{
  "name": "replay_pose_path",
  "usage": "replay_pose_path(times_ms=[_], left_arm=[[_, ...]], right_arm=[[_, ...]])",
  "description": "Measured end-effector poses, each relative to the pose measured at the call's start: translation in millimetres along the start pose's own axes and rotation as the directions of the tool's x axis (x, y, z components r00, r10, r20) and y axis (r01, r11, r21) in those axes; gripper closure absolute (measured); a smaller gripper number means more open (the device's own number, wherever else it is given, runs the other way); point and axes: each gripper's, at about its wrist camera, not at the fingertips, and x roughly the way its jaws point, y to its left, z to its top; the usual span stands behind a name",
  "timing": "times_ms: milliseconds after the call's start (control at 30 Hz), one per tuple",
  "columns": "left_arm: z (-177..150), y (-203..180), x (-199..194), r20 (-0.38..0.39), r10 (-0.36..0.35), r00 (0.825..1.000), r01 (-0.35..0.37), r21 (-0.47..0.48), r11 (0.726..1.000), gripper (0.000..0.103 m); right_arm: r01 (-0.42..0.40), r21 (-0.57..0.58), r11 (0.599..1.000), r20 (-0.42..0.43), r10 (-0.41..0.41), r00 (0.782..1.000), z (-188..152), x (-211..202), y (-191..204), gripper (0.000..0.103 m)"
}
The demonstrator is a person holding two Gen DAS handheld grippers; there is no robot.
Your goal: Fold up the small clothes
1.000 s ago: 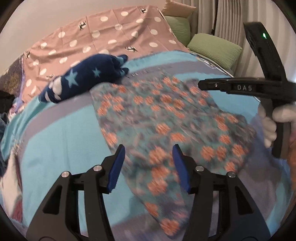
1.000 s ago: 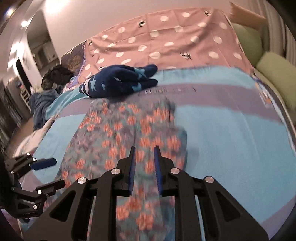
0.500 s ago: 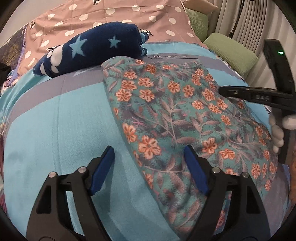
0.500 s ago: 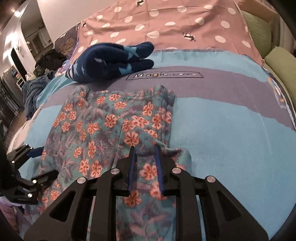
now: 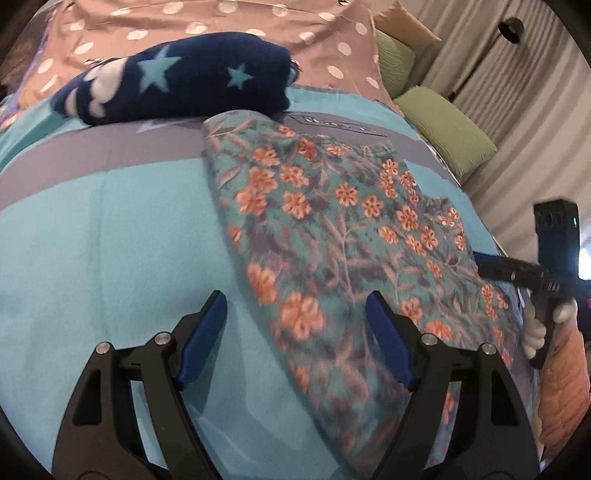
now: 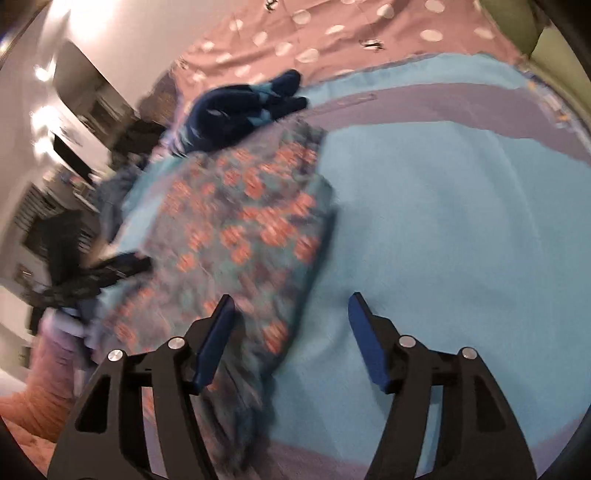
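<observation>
Teal cloth with orange flowers: one floral garment (image 5: pixel 343 236) lies flat on the bed's turquoise blanket (image 5: pixel 110 240), folded into a long band.

Left hand-held gripper (image 5: pixel 295 332): jaws stand wide and released, nothing pressed between the blue pads (image 5: pixel 205 332). The garment's near-left edge runs up between the two fingers; the left pad is over bare blanket, the right pad over the floral cloth. Whether the pads touch the fabric cannot be told.

Right hand-held gripper (image 6: pixel 290 336): jaws are opening, nothing gripped. The garment's right edge passes between the fingers; the left finger sits over the cloth, the right finger over bare blanket. This view is motion-blurred. In the left wrist view the same tool shows at the far right edge of the garment, held by a hand (image 5: pixel 546 325) beside an orange sleeve (image 5: pixel 565 387).

Writing: a boxed line of print on the blanket's grey stripe (image 5: pixel 92 155), just beyond the garment's top edge, too blurred to read. Small letters on the right tool's body, not legible.

Counts:
- floral garment: 1
- navy star-patterned bundle (image 5: pixel 177 88): 1, at the garment's far end, touching or just overlapping its top-left corner
- green cushions (image 5: pixel 447 129): 2
- pink polka-dot cover (image 5: pixel 229 22): 1, behind the bundle
- hand-held grippers: 2
</observation>
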Motion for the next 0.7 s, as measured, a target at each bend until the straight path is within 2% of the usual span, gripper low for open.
replay_pose_path(times_ms=[33, 167, 233, 267, 300, 367, 467, 533, 600, 700], left_arm=[[4.0, -2.2, 3.9, -0.006, 0.005, 1.000, -0.005, 0.020, 1.000, 0.024], [22.5, -12.3, 22.6, -0.013, 0.019, 1.000, -0.018, 0.095, 0.995, 0.026], [32.3, -16.2, 30.6, -0.002, 0.041, 0.999, -0.040, 0.119, 0.992, 0.039], [35.2, -17.7, 31.6, 0.003, 0.051, 0.999, -0.051, 0.124, 0.991, 0.061], [39.1, -20.2, 33.3, 0.006, 0.066, 0.998, -0.066, 0.127, 0.990, 0.078], [45.4, -32.6, 30.8, 0.016, 0.100, 0.995, -0.101, 0.151, 0.983, 0.088], [47.1, -68.1, 10.2, 0.111, 0.160, 0.981, -0.185, 0.273, 0.944, 0.090], [53.3, -88.0, -9.3, 0.173, 0.154, 0.973, -0.201, 0.303, 0.932, 0.090], [68.5, -106.7, -30.9, 0.225, 0.129, 0.966, -0.196, 0.311, 0.930, 0.090], [100.8, -136.5, -52.6, 0.284, 0.078, 0.956, -0.175, 0.338, 0.925, 0.090]], right_arm=[[-0.031, 0.001, 1.000, -0.004, 0.031, 1.000, 7.2, 9.8, 0.7, 0.038], [-0.060, -0.056, 0.997, -0.010, 0.059, 0.998, 37.6, 45.8, 11.4, 0.039], [-0.039, -0.053, 0.998, -0.007, 0.038, 0.999, 48.1, 54.8, 13.2, 0.057], [-0.019, -0.043, 0.999, -0.009, 0.018, 1.000, 52.5, 59.1, 12.8, 0.074], [-0.015, -0.030, 0.999, -0.010, 0.014, 1.000, 54.0, 60.2, 13.3, 0.083], [0.036, -0.047, 0.998, 0.016, -0.036, 0.999, 51.5, 51.4, 21.7, 0.086], [0.093, -0.108, 0.990, 0.116, -0.081, 0.990, 46.3, 17.7, 44.6, 0.088], [0.116, -0.124, 0.985, 0.196, -0.091, 0.976, 47.5, -16.3, 56.0, 0.088], [0.162, -0.135, 0.978, 0.273, -0.120, 0.954, 51.5, -48.6, 63.2, 0.088], [0.238, -0.145, 0.960, 0.382, -0.168, 0.909, 69.5, -102.5, 68.6, 0.089]])
